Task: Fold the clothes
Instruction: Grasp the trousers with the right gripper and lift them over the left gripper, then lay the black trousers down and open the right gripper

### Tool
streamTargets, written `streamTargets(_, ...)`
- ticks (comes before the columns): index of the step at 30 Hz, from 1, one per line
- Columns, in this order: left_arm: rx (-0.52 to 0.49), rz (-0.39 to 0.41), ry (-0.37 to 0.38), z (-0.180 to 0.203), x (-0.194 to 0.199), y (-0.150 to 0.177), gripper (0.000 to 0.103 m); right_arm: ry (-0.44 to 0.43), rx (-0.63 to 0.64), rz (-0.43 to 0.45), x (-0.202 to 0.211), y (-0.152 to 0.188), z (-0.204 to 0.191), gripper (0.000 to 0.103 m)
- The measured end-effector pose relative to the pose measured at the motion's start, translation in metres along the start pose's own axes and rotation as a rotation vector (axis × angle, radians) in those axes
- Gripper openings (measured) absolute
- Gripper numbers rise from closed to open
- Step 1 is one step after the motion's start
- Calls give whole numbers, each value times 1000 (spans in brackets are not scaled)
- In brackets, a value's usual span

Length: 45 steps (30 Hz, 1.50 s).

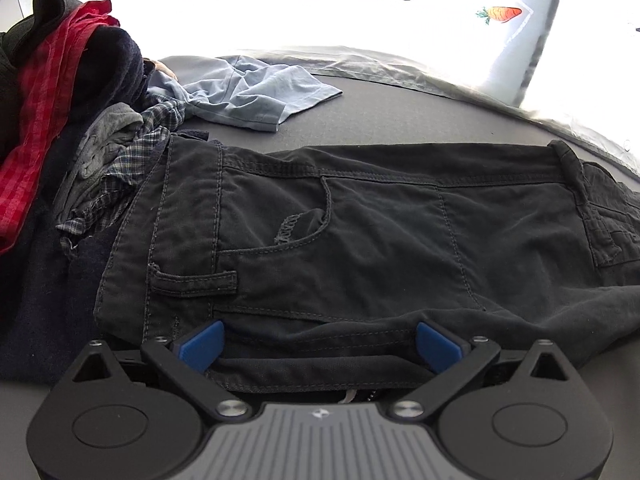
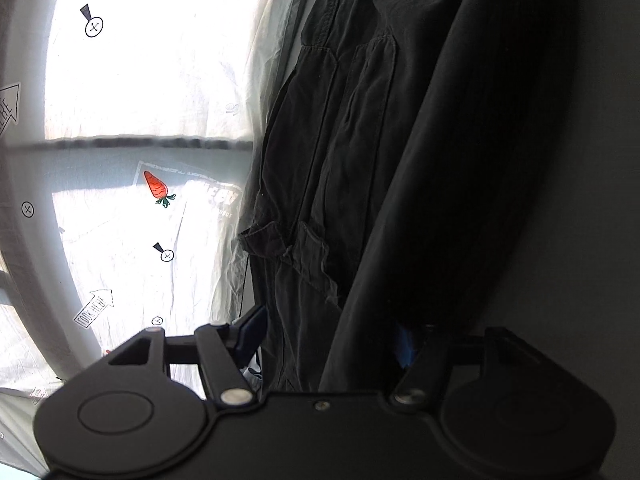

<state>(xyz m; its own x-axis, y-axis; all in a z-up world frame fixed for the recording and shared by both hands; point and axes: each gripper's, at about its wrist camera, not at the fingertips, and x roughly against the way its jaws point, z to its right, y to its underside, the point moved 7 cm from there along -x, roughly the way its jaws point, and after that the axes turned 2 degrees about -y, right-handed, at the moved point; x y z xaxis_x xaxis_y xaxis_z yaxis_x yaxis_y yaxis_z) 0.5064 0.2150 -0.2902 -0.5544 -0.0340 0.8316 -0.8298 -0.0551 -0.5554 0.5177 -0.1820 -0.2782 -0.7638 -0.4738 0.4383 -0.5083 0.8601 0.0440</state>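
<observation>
Dark grey trousers (image 1: 360, 232) lie flat across the grey table, waistband to the left, a pocket and belt loop showing. My left gripper (image 1: 320, 344) is open at the near edge of the trousers, its blue pads (image 1: 202, 342) wide apart with a fold of the fabric between them. In the right wrist view the trousers (image 2: 340, 160) run away along the table with a cargo pocket showing. My right gripper (image 2: 328, 344) is open, its jaws wide on either side of a fabric fold; the right pad (image 2: 404, 346) is partly hidden.
A pile of clothes (image 1: 72, 92) with a red checked shirt, dark garments and a plaid shirt stands at the left. A light blue T-shirt (image 1: 248, 92) lies behind the trousers. A white printed sheet (image 2: 140, 200) with a carrot motif covers the far side.
</observation>
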Motion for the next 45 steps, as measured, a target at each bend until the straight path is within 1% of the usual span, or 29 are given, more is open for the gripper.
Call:
streamTargets(2, 30, 0, 1, -3, 2, -2, 101, 3, 25, -44, -10, 13, -1, 65)
streamTargets(5, 74, -5, 14, -8, 5, -5, 101, 14, 129, -89, -36, 20, -13, 66)
streamTargets(7, 89, -9, 27, -10, 6, -7, 101, 19, 190, -121, -53, 21, -27, 72)
streamTargets(8, 91, -11, 33, -10, 7, -7, 101, 22, 220, -137, -61, 22, -34, 79)
streamTargets(9, 92, -13, 38, -11, 7, -8, 101, 25, 251, -158, -70, 23, -39, 83)
streamTargets(10, 90, -15, 39, -11, 8, -8, 101, 35, 283, -200, -81, 30, -42, 83)
streamTargets(11, 87, -14, 18, -12, 8, -9, 101, 41, 312, -243, -90, 37, -44, 83)
streamTargets(13, 63, -4, -67, -20, 9, -10, 101, 27, 336, -338, -104, 52, -42, 82)
streamTargets(14, 55, -2, -101, -26, 9, -11, 101, 25, 358, -371, -106, 62, -41, 82)
streamTargets(16, 96, -10, -115, -43, 8, -10, 101, 18, 393, -386, -102, 71, -43, 83)
streamTargets(17, 132, -16, -113, -52, 7, -9, 101, 10, 401, -395, -99, 74, -43, 83)
streamTargets(18, 175, -24, -108, -60, 7, -8, 101, -19, 358, -422, -96, 76, -41, 82)
streamTargets(19, 219, -33, -106, -69, 6, -6, 101, -62, 286, -483, -91, 81, -38, 82)
streamTargets(20, 256, -43, -109, -77, 5, -4, 101, -70, 249, -518, -84, 86, -33, 81)
streamTargets(21, 285, -51, -112, -83, 4, -2, 101, -57, 267, -521, -81, 88, -31, 75)
streamTargets(23, 335, -60, -107, -94, 3, 2, 101, -32, 295, -525, -75, 90, -27, 68)
streamTargets(25, 357, -60, -104, -98, 5, 5, 101, -45, 224, -506, -82, 81, -28, 67)
streamTargets(26, 360, -60, -104, -99, 6, 6, 101, -56, 206, -489, -77, 81, -25, 68)
streamTargets(28, 354, -56, -106, -99, 7, 7, 101, -46, 234, -433, -68, 82, -23, 69)
streamTargets(29, 351, -55, -107, -98, 8, 8, 101, -24, 264, -435, -74, 84, -25, 72)
streamTargets(30, 348, -54, -106, -96, 8, 8, 101, -1, 295, -445, -80, 87, -26, 73)
streamTargets(31, 344, -54, -105, -94, 8, 8, 101, 20, 326, -489, -87, 94, -24, 72)
streamTargets(32, 339, -53, -104, -92, 8, 7, 101, 31, 343, -517, -88, 102, -22, 73)
streamTargets(34, 324, -48, -104, -89, 9, 7, 101, 24, 372, -520, -81, 111, -21, 73)
streamTargets(35, 317, -47, -105, -86, 9, 7, 101, 14, 358, -526, -75, 111, -19, 73)
streamTargets(37, 317, -50, -108, -83, 8, 8, 101, -6, 313, -520, -66, 105, -17, 69)
streamTargets(38, 321, -52, -106, -82, 7, 8, 101, -7, 294, -507, -62, 102, -16, 61)
streamTargets(41, 327, -55, -100, -77, 9, 10, 101, 3, 261, -488, -53, 96, -12, 60)
streamTargets(45, 302, -55, -101, -65, 18, 16, 101, 12, 219, -475, -39, 89, -4, 60)
